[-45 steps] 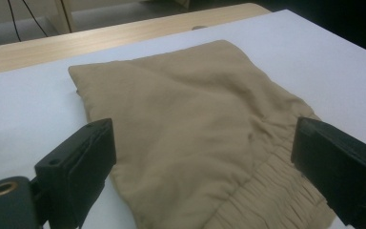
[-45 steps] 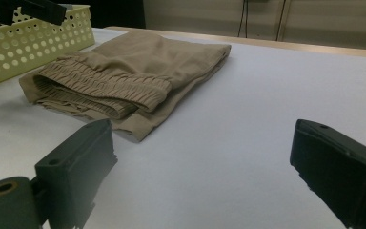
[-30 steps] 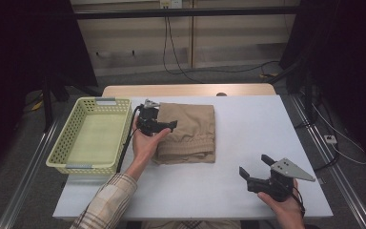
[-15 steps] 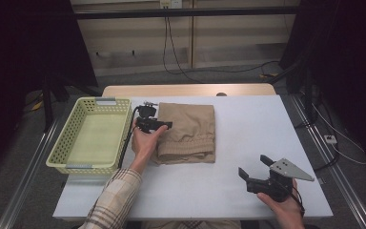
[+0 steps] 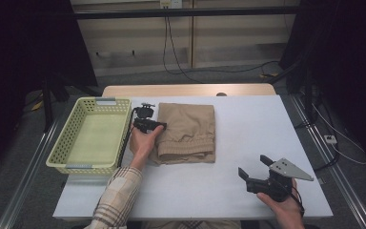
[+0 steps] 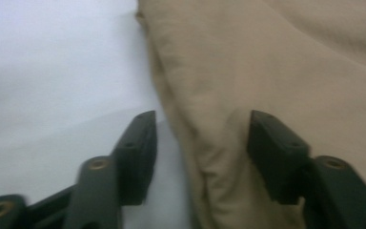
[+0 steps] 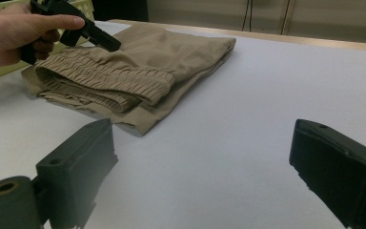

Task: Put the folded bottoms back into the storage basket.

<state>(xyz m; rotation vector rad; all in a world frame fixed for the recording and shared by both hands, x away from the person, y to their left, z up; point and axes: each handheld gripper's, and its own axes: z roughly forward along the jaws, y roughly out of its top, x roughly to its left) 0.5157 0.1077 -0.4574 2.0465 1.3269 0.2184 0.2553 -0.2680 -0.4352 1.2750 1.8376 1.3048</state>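
the folded tan trousers are lying mid-table beside the yellow basket, looking soft, light and floppy; the left gripper is straddling their side fold, jaws apart, gripping nothing; the right gripper is hovering wide open, empty

The high view looks forward and down over the whole white table. The left gripper view sits very close above the folded trousers' edge. The right gripper view looks low across the table toward those same trousers, well apart.
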